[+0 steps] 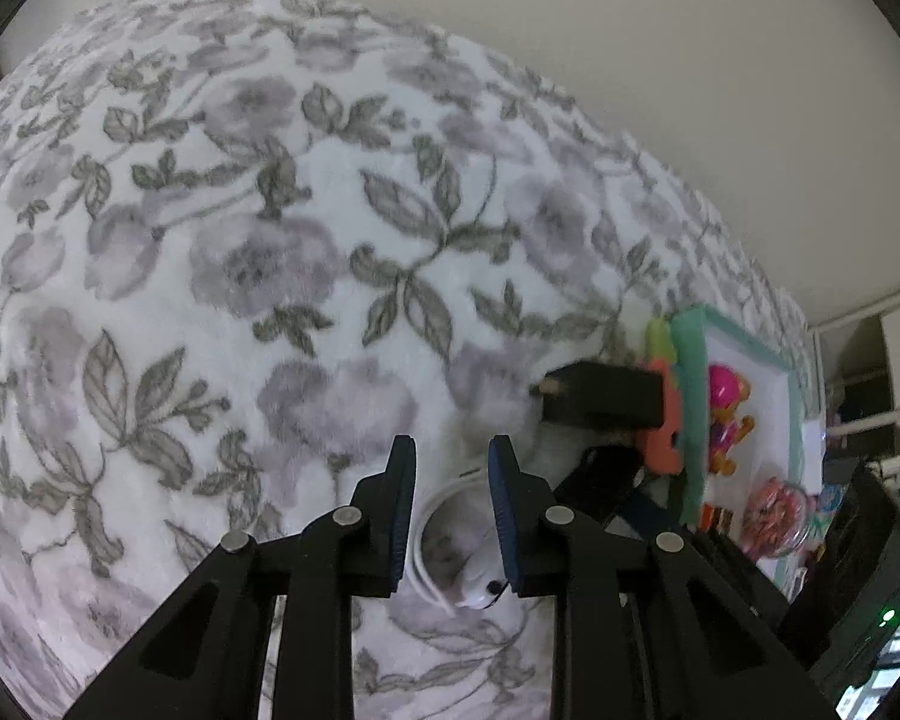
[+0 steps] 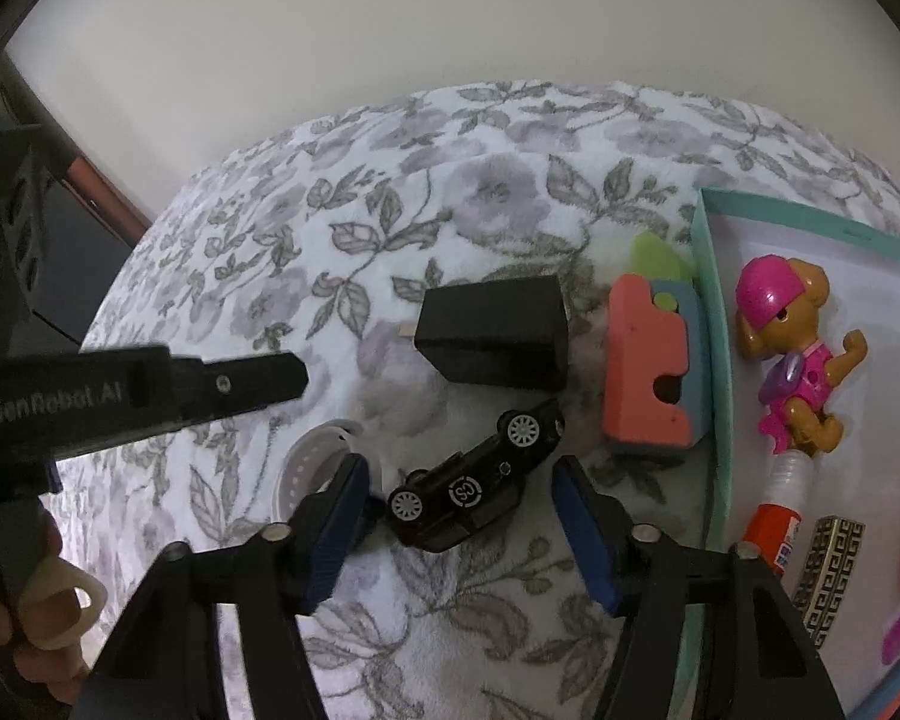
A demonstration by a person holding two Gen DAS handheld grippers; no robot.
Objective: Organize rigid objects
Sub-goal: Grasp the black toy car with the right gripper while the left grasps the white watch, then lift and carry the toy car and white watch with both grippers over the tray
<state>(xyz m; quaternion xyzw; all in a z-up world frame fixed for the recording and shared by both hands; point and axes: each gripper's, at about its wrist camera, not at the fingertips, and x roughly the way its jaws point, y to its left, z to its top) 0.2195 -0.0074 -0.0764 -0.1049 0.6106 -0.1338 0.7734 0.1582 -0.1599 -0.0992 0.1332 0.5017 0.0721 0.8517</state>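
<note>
Right now your right gripper point(image 2: 459, 516) has its jaws spread on either side of the black toy car point(image 2: 474, 489), which lies tipped on its side on the flowered blanket point(image 2: 390, 210), wheels facing the camera. The pads are not pressing on it; one sits just beside the nose end, the other stands apart from the tail. Judging by that, the step in hand is the pickup. Line the pads up across the car's body before you squeeze, since a grip on the rounded wheels would likely slip. Lower until the fingertips sink slightly into the soft cover, then close evenly.

Your left gripper point(image 1: 450, 456) is narrowed over the white watch band point(image 1: 444, 546); whether the pads actually pinch it I cannot tell, as the strap lies low between the fingers. Keep that hand quiet so the two tools do not knock together.

The teal tray point(image 2: 711, 324) sits to the right, already holding a pink-capped dog figure point(image 2: 792, 354) and a glue stick point(image 2: 780, 516). The black charger point(image 2: 495, 333) and the foam blocks point(image 2: 645, 372) lie outside it, between car and tray, so lift the car well over them.
</note>
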